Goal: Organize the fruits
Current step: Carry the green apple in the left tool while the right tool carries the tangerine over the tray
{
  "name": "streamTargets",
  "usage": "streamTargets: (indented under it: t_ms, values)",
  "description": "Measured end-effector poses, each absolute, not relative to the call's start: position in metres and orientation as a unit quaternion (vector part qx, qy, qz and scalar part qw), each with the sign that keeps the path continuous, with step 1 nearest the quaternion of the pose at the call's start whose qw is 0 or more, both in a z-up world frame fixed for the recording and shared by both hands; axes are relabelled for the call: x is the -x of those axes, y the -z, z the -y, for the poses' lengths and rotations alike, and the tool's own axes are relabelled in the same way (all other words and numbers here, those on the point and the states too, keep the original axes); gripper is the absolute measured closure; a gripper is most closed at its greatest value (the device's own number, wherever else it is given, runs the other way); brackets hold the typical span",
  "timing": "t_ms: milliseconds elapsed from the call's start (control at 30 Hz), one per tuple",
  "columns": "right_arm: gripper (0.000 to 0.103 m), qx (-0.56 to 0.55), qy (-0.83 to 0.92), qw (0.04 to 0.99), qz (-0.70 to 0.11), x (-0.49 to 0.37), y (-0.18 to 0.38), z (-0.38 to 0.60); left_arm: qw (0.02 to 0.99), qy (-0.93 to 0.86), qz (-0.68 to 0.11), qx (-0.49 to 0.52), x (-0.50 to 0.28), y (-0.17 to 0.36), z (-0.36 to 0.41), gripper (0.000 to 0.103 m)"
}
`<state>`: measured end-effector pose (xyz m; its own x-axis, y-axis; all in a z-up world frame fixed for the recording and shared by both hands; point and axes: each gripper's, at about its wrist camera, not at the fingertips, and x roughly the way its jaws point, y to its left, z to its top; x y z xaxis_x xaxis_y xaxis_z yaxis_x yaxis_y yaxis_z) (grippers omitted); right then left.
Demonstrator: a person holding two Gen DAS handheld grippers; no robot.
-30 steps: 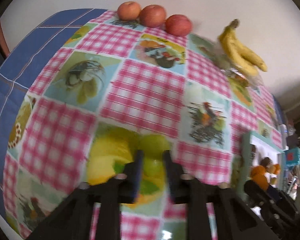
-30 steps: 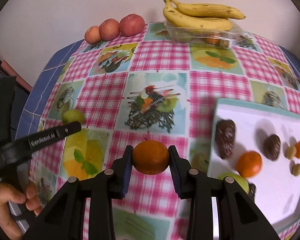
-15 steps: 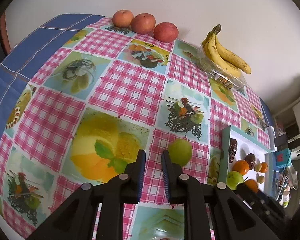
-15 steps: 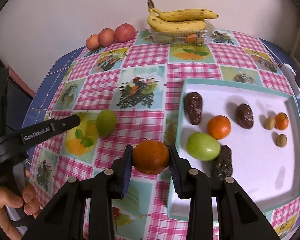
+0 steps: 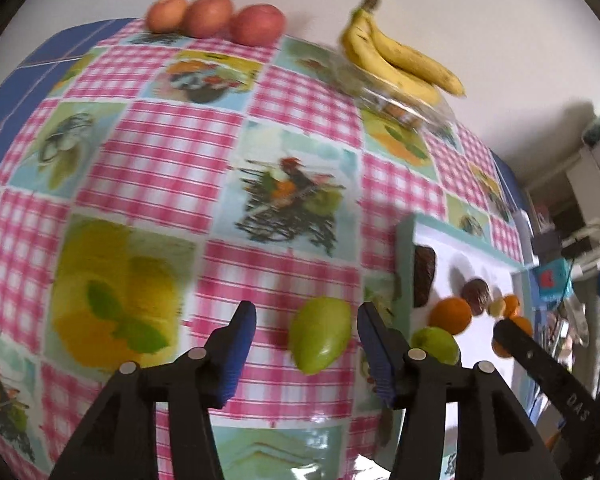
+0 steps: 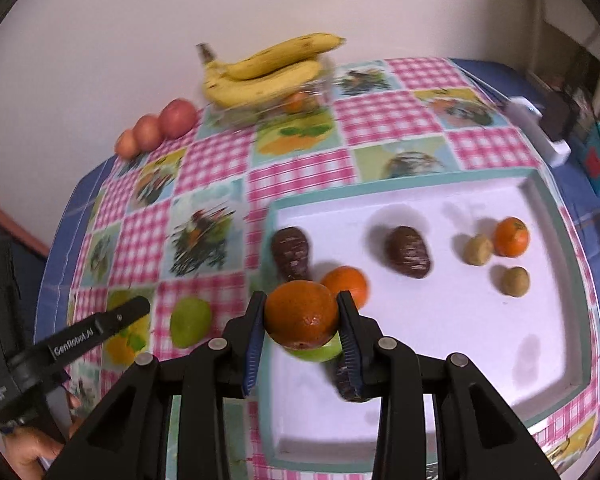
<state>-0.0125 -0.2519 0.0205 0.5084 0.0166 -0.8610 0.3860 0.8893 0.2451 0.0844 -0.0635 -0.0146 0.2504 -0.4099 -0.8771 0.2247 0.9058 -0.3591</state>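
Fruit sorting under way: one orange carried to the tray, one green fruit about to be picked.

Tablecloth (image 6: 384, 116) spans everything; the white tray (image 6: 452, 204) sits toward 3 o'clock, several fruits already in it. Right gripper (image 6: 302, 330) is clamped on an orange (image 6: 302, 314), poised over the tray's 9 o'clock edge; next it likely needs lowering onto bare tray, then release. Left gripper (image 5: 306, 340) is opening, its jaws apart astride a green fruit (image 5: 320, 340) on the cloth, untouched; closing comes next.
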Motion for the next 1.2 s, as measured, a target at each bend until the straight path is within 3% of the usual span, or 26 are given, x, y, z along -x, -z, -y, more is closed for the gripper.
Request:
streamTargets:
  t_ms: [400, 567, 1200]
  values:
    - [0.066, -0.23, 0.13, 0.836, -0.48, 0.021, -0.02, 0.268, 0.773, 0.202, -0.6, 0.045, -0.079, 0.038, 0.086, 0.047]
    - [0.066, -0.228, 0.13, 0.835, -0.483, 0.019, -0.019, 0.267, 0.77, 0.197, -0.604, 0.058, -0.08, 0.045, 0.079, 0.061]
    - [0.066, -0.21, 0.141, 0.83, -0.497, 0.025, -0.014, 0.277, 0.782, 0.249, -0.564, 0.092, -0.052, 0.002, 0.082, 0.061]
